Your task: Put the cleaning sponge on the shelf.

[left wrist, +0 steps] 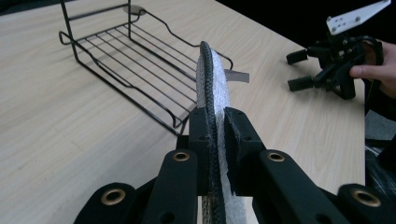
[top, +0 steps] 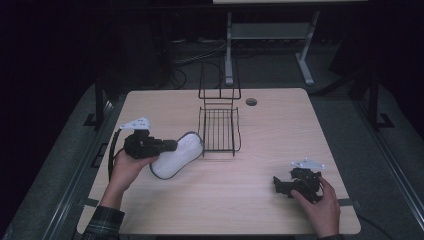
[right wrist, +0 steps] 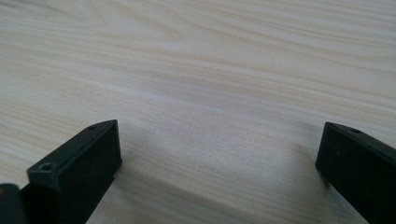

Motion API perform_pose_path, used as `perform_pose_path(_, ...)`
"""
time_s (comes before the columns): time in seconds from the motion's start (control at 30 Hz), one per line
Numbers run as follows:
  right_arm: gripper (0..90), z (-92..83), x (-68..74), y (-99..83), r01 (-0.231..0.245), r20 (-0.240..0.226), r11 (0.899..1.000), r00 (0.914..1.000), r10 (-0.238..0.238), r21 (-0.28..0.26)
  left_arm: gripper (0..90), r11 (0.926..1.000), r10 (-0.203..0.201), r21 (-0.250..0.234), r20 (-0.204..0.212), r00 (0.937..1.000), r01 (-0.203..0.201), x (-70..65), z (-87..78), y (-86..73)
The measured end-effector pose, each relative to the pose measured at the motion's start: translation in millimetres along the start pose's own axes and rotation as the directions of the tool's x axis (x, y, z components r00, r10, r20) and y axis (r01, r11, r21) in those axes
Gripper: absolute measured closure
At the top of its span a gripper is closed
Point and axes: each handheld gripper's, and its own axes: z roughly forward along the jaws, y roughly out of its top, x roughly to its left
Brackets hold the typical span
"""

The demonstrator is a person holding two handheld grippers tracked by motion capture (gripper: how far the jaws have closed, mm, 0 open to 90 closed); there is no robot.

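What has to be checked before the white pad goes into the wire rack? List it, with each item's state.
1. Grip: the left tongs are shut on the white pad, pads pressing both faces. Ok.
2. Pad off the table: the high view does not settle whether its lower end has lifted. Cannot tell.
3. Wire rack: nothing lies on its bars. Ok.
4. Path: bare wood between pad and rack, the rack just beyond the pad's tip. Ok.
5. Right tongs: open, low over the table, well away from the rack. Ok.
6. Rack steadied: nothing holds it, so it might slide if bumped. Not ok.
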Motion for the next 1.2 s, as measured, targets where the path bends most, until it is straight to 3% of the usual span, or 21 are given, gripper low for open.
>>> perform_pose_path(0.7,0.0,0.0,-0.1,-0.1,0.002,0.001,1.000,1.0000,-0.002,0.000,81.3,0.9998,0.001,-0.021,-0.005,1.0000,-0.002,21.0,32.4,37.7)
perform_pose_path(1.2,0.0,0.0,-0.1,-0.1,0.002,0.001,1.000,1.0000,-0.002,0.000,81.4,0.9993,-0.019,-0.031,0.003,0.9998,0.019,40.8,69.5,61.3)
